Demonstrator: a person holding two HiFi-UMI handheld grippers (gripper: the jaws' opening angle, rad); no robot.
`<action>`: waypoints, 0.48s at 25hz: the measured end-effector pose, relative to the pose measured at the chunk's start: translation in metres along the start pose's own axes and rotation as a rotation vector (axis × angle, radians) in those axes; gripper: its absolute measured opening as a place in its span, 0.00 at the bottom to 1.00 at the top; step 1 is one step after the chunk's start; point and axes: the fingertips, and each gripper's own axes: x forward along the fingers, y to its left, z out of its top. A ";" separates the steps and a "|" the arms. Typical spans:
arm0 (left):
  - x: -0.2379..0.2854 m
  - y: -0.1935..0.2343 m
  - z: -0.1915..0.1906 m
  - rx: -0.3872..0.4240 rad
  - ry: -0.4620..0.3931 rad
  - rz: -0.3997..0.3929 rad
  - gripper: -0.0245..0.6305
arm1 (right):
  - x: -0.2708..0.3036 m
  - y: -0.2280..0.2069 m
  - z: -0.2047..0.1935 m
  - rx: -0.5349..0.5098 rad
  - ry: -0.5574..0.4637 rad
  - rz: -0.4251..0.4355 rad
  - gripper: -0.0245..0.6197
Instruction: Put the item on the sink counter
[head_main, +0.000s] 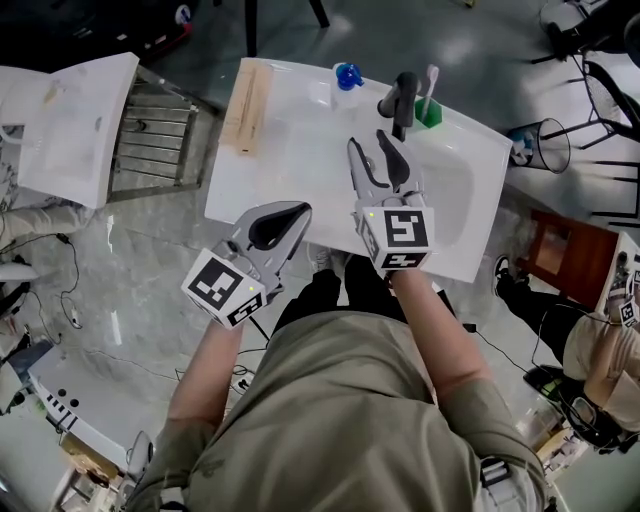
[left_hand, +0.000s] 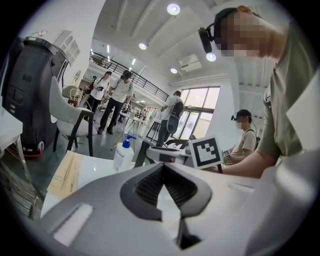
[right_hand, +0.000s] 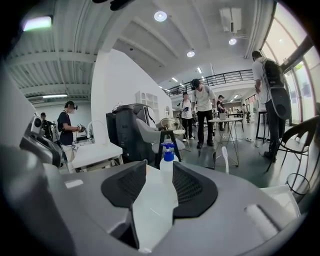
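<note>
The white sink counter lies in front of me in the head view. At its back stand a blue-capped pump bottle, a black faucet and a green cup holding a toothbrush. A tan board lies along its left end. My right gripper hovers over the counter beside the basin, open, with nothing between its jaws. In the right gripper view the bottle shows beyond the gripper. My left gripper is at the counter's front left edge, shut and empty.
A white table and a metal rack stand to the left of the counter. To the right are a wire basket, a wooden stool and a seated person. Several people stand in the background.
</note>
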 end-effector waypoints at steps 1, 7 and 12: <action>0.001 -0.001 0.000 0.000 0.000 0.001 0.05 | -0.004 0.000 0.002 0.002 -0.004 0.005 0.30; 0.007 -0.011 0.003 0.000 -0.010 0.000 0.05 | -0.027 -0.001 0.020 0.019 -0.036 0.037 0.15; 0.013 -0.020 0.006 0.009 -0.017 -0.007 0.05 | -0.048 0.001 0.028 0.047 -0.048 0.072 0.09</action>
